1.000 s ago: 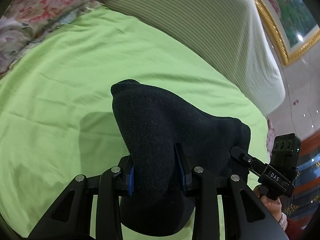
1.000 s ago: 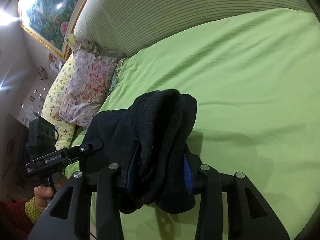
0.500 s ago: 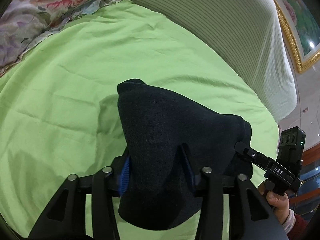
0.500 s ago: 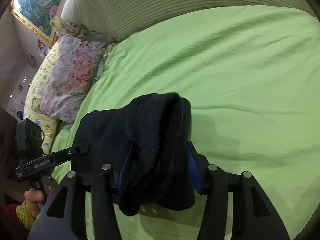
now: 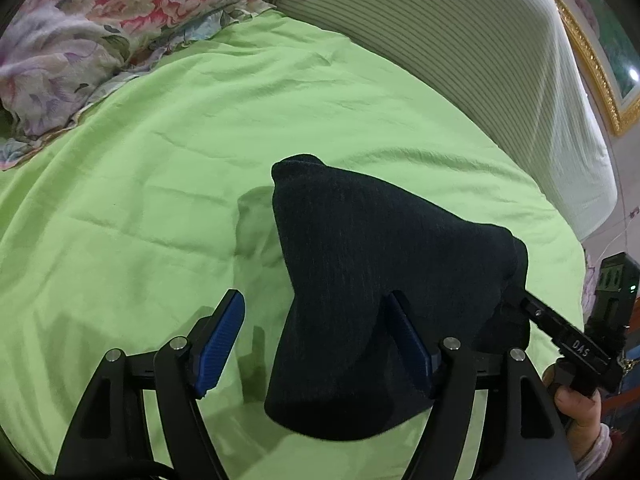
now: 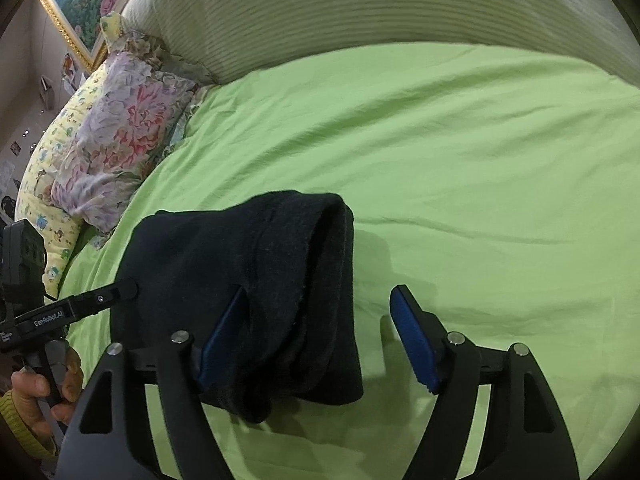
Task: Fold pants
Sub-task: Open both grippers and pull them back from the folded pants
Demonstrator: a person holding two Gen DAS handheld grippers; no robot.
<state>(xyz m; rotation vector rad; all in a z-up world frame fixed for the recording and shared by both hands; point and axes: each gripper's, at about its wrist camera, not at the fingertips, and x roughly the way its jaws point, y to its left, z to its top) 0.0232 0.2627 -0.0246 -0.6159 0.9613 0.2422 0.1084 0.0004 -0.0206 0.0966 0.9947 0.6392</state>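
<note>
The dark navy pants (image 5: 360,280) are a folded bundle on the green bed sheet (image 5: 160,200). My left gripper (image 5: 316,312) is open; the bundle's end still drapes over its right finger (image 5: 408,340), the left finger stands apart on the sheet side. In the right wrist view the pants (image 6: 260,280) hang over my left finger (image 6: 224,328), and my right gripper (image 6: 320,316) is open with its other finger clear of the cloth. Each gripper shows in the other's view, beside the bundle.
A floral pillow (image 5: 80,40) lies at the bed's left, also seen in the right wrist view (image 6: 116,140). A striped padded headboard (image 5: 460,60) runs along the far side. A gold-framed picture (image 5: 592,52) hangs above it.
Both grippers have opened from being shut on the pants. The bundle has come lower toward the sheet and now hangs loosely on one finger of each gripper.
</note>
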